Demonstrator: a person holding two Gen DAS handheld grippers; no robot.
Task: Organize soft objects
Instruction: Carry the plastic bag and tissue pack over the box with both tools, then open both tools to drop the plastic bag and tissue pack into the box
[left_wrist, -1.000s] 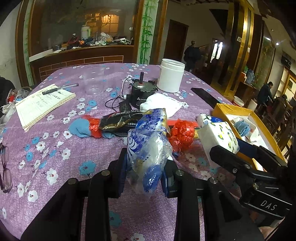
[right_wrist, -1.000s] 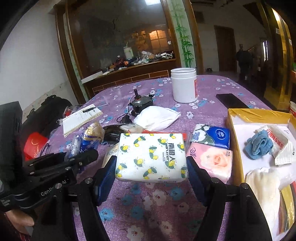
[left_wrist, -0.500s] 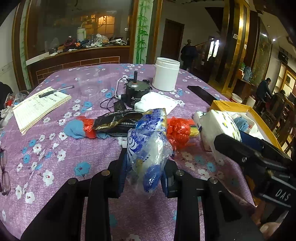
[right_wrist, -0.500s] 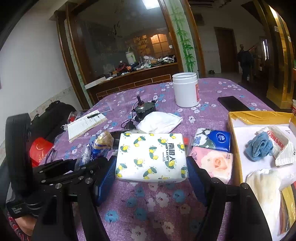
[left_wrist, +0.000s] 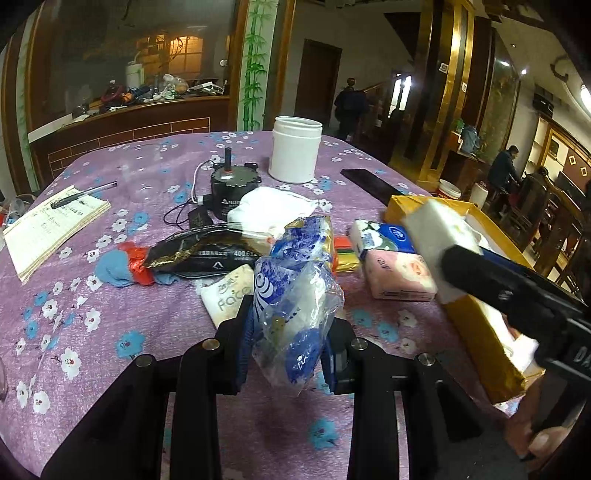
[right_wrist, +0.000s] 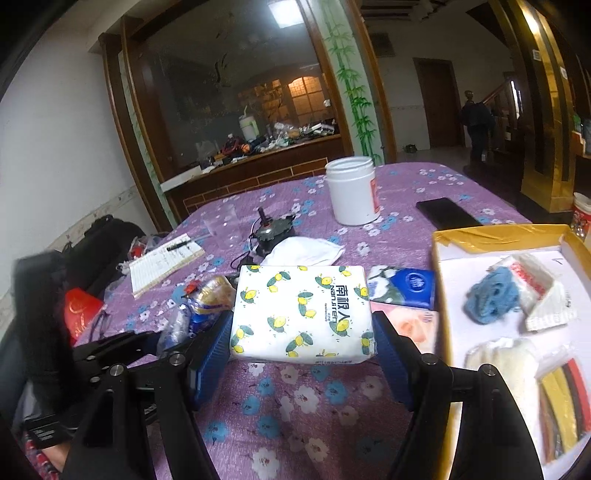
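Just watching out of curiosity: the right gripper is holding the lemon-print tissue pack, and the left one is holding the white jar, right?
Not quite. The right gripper does hold the lemon-print tissue pack, but the left gripper is clamped on a crumpled blue-and-clear plastic bag, as the left wrist view shows. The white jar stands untouched at the far side of the table.

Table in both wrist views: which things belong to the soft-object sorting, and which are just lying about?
Job:
lemon tissue pack, in right gripper
plastic bag, in left gripper
blue tissue pack
pink tissue pack
white cloth
yellow box

Lying about:
white jar
motor
notebook
pen
phone
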